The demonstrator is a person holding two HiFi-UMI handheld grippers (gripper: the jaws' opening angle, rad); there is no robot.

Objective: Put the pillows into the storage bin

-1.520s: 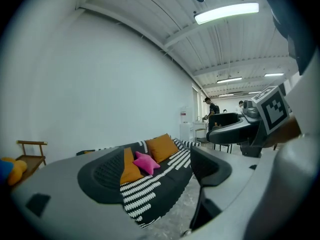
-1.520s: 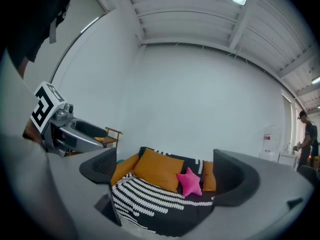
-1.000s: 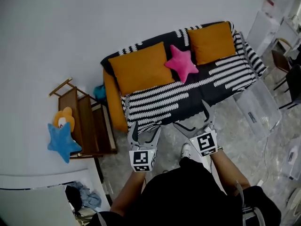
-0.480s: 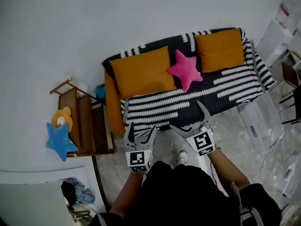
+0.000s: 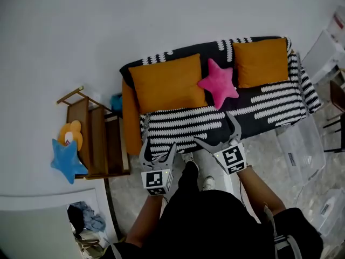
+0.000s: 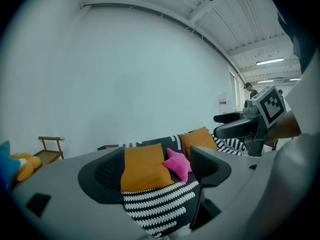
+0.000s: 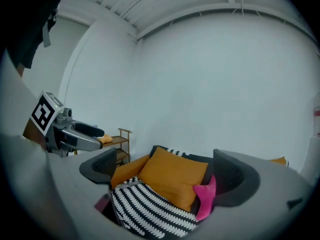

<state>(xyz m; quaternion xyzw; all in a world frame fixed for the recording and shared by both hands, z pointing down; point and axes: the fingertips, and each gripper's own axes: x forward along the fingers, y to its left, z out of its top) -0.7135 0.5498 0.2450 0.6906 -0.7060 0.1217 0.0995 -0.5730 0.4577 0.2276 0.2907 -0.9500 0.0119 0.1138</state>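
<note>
Left tool [image 5: 157, 150] and right tool [image 5: 215, 134], both spread and empty, face the sofa [image 5: 183, 125]; the pink star pillow [image 5: 218, 84] lies ahead, nearest the right.

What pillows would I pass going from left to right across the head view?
blue star pillow → big orange pillow → pink star pillow → smaller orange pillow

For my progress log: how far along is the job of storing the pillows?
Done: nothing. The large orange pillow, small orange pillow and pink star pillow lie on the sofa. In hand: nothing; left gripper and right gripper are open and empty. Left: all three into, presumably, the clear bin.
</note>
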